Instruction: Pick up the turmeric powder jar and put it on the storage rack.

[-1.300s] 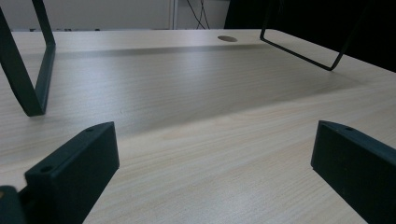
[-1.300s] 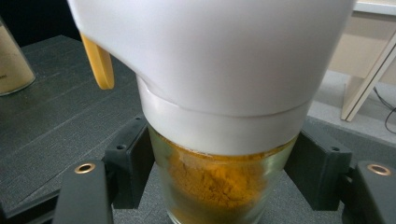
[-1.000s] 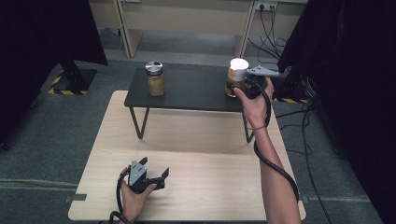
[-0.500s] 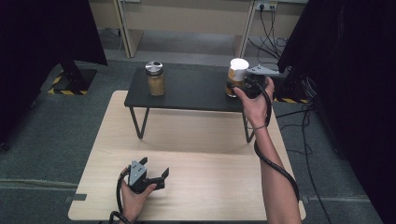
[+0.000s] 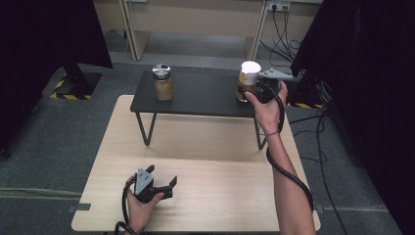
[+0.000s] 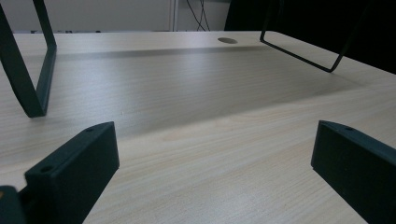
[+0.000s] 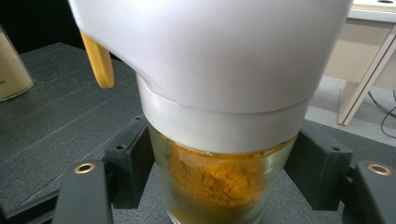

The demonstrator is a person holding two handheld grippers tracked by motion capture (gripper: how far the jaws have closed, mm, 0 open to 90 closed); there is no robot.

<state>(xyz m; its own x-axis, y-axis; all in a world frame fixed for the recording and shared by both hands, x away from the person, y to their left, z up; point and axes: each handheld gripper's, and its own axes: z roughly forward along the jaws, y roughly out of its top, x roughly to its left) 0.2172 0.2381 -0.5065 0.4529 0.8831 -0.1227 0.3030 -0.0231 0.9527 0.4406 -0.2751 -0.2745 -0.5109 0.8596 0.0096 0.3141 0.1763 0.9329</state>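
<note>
A glass jar (image 5: 248,78) of orange powder with a tall white lid stands at the right end of a low black table (image 5: 205,95). My right gripper (image 5: 246,93) is shut on its glass body just under the lid. In the right gripper view the jar (image 7: 210,56) is very close, with a black pad pressed on each side of the glass and my right gripper (image 7: 224,172) around it. A yellow tab hangs from the lid's left side. My left gripper (image 5: 164,175) rests open on the wooden table (image 5: 210,161) near its front edge, and its jaws (image 6: 210,158) hold nothing.
A second jar (image 5: 163,83) with a metal lid and tan powder stands at the left end of the black table; it is the tan jar (image 7: 11,65) at the left edge of the right gripper view. The black table's metal legs (image 6: 37,79) stand on the wooden table. Dark curtains flank both sides.
</note>
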